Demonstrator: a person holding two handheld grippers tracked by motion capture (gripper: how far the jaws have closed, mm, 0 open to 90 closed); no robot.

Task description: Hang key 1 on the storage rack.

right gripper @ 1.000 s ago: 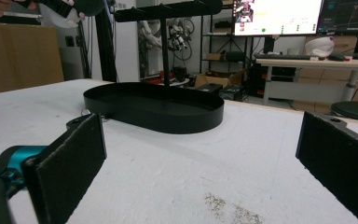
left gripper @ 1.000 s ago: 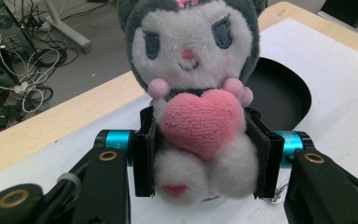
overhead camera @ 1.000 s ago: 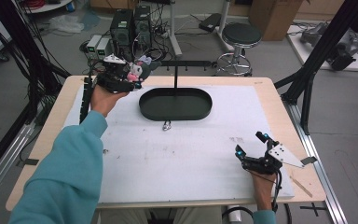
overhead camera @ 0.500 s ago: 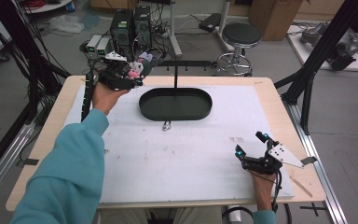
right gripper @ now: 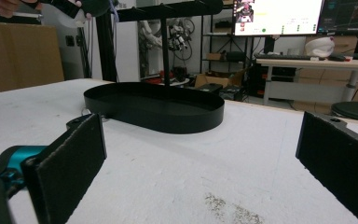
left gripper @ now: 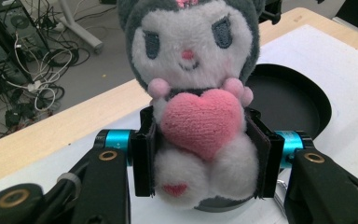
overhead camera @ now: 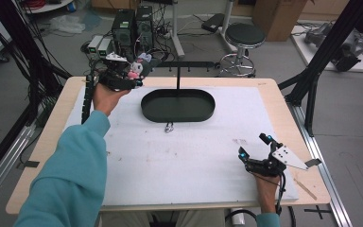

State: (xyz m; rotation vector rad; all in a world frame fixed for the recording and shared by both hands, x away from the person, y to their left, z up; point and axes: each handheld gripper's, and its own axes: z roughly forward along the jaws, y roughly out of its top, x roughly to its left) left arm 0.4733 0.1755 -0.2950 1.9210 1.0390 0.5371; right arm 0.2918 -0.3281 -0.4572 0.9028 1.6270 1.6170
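1. Left gripper (overhead camera: 139, 71) is held up over the far left corner of the table (overhead camera: 47, 142), its jaws clamped on a plush toy (left gripper: 198, 98).
2. Between those jaws, in the left gripper view, the toy sits upright and faces the camera: grey hood, white face, a pink heart (left gripper: 200, 122) at its chest. Both pads press its sides just beside the heart.
3. Just right of the left gripper lies a black oval tray (overhead camera: 178, 105) on the white mat (overhead camera: 170, 161); a thin post with a crossbar (overhead camera: 189, 64) rises from the tray.
4. Near the tray's front edge, between the two grippers, a small metal piece (overhead camera: 169, 127) rests on the mat; what it is I cannot tell.
5. Right gripper (overhead camera: 254, 147) rests low at the near right part of the mat, well apart from the tray. Its jaws stand wide apart with nothing between them.
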